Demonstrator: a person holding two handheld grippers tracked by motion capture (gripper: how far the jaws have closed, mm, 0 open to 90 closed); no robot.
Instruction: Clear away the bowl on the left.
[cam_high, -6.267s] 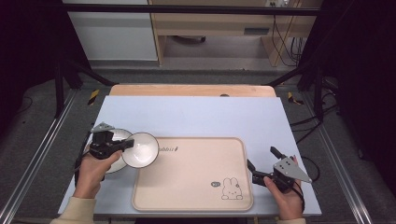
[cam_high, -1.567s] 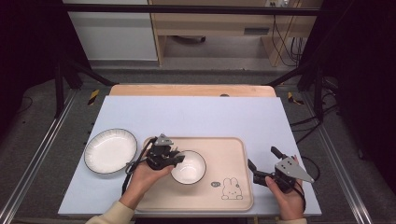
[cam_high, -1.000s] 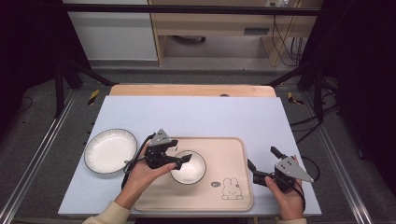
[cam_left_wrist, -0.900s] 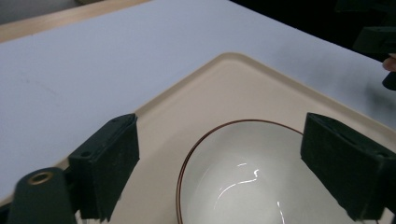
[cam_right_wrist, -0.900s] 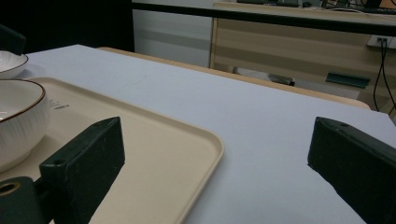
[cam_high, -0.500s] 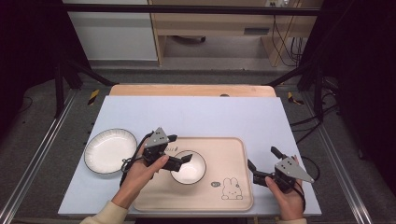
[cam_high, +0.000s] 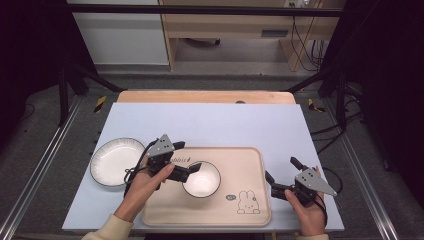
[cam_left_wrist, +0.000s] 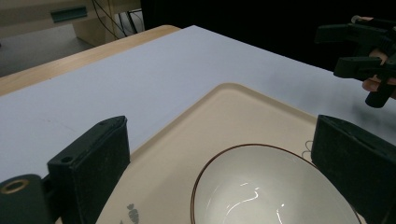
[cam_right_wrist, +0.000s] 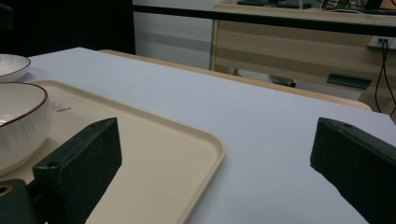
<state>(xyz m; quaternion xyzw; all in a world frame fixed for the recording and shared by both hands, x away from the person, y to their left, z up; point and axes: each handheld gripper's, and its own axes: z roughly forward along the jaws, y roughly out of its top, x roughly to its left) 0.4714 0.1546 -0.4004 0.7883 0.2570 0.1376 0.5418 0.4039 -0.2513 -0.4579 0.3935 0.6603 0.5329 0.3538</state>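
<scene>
Since a moment ago the left gripper (cam_high: 189, 170) has drawn back left off the small bowl (cam_high: 201, 179), its jaws now apart. That bowl sits on the beige tray (cam_high: 252, 216). Right gripper (cam_high: 281, 175), jaws apart, waits right of the tray; a plate (cam_high: 116, 161) lies left.

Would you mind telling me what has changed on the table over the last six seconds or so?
The left gripper carried the small bowl from on top of the plate rightward onto the tray, set it down and opened its jaws, releasing it. The plate, tray and right gripper stayed where they were.
</scene>
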